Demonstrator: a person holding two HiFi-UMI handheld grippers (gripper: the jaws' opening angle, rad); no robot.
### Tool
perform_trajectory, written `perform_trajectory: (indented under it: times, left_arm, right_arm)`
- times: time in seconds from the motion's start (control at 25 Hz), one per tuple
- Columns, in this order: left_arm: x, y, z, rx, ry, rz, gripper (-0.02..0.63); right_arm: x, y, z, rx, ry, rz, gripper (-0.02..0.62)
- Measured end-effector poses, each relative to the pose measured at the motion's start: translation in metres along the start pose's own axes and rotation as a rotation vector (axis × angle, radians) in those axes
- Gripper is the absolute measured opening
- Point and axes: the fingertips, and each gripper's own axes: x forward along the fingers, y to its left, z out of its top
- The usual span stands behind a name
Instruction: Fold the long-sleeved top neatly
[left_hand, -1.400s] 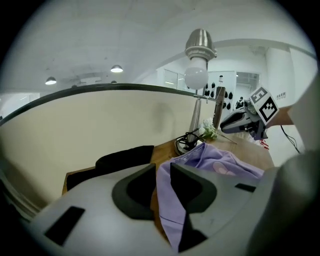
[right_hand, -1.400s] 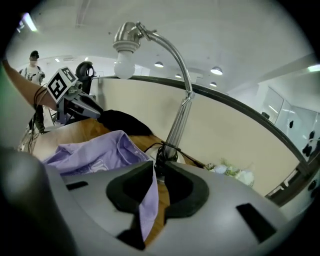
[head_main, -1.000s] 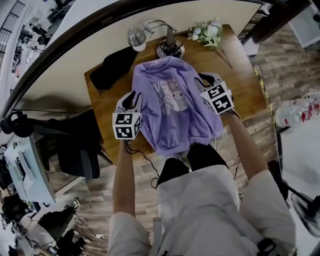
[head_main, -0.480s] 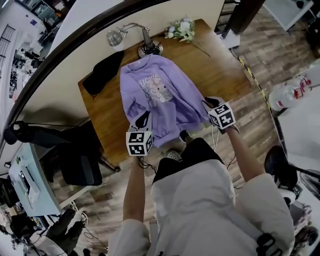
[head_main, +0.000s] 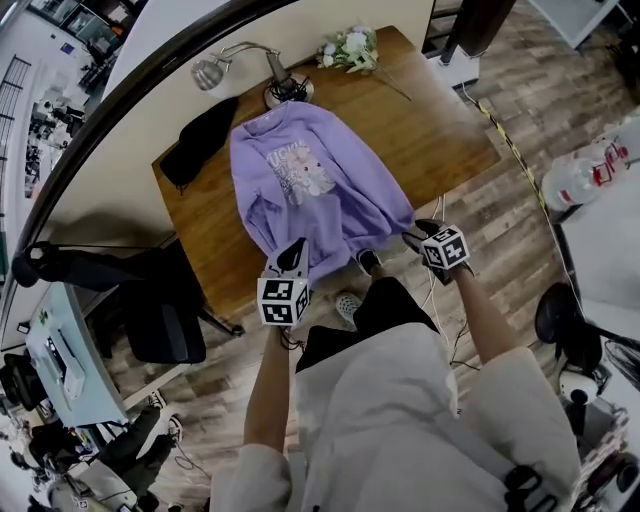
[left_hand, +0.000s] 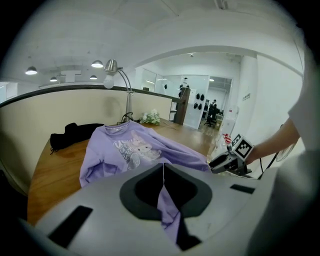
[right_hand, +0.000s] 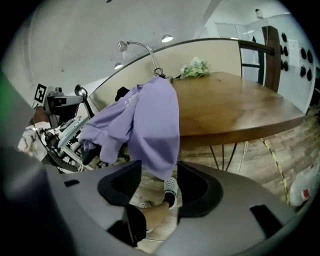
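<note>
A purple long-sleeved top (head_main: 310, 190) with a cartoon print lies face up on the wooden table (head_main: 440, 130). Its hem hangs over the near edge. My left gripper (head_main: 295, 250) is at the hem's left corner, and its jaws are shut on a fold of purple fabric (left_hand: 167, 210). My right gripper (head_main: 412, 236) is at the hem's right corner. Its jaws have just been opening. In the right gripper view the hanging edge of the top (right_hand: 150, 125) droops between the parted fingers, with gaps on both sides.
A desk lamp (head_main: 270, 85), a black cloth (head_main: 200, 140) and a bunch of flowers (head_main: 350, 45) sit along the table's far side. A dark office chair (head_main: 160, 310) stands left of the table. The person's feet are under the near edge.
Both grippers have come back from the top's sides to its hem at the table's near edge. The hem now hangs over that edge.
</note>
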Motion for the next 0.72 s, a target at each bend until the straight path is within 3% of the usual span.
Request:
perform_trajectory:
  times: [0.08, 0.16, 0.28, 0.4, 0.56, 0.72]
  left_arm:
    - [-0.002, 0.0, -0.006, 0.003, 0.019, 0.017, 0.026]
    - [-0.007, 0.001, -0.013, 0.0, 0.035, 0.031, 0.026]
    - [-0.011, 0.004, -0.015, 0.006, 0.045, 0.051, 0.026]
    - [-0.013, 0.008, -0.015, 0.014, 0.05, 0.063, 0.026]
    - [-0.013, 0.007, -0.013, -0.015, 0.033, 0.062, 0.026]
    - [-0.012, 0.007, -0.012, -0.039, 0.022, 0.063, 0.026]
  right_arm:
    - [0.012, 0.002, 0.0, 0.002, 0.02, 0.029, 0.259]
    - [0.02, 0.001, -0.001, 0.0, 0.031, 0.031, 0.252]
    - [0.021, -0.005, 0.007, -0.007, 0.003, 0.024, 0.105]
    - [0.009, -0.009, 0.018, -0.048, -0.019, 0.018, 0.04]
    - [-0.023, -0.014, 0.032, -0.128, -0.033, -0.019, 0.037]
    - [-0.062, -0.036, 0.071, -0.23, -0.057, -0.099, 0.037]
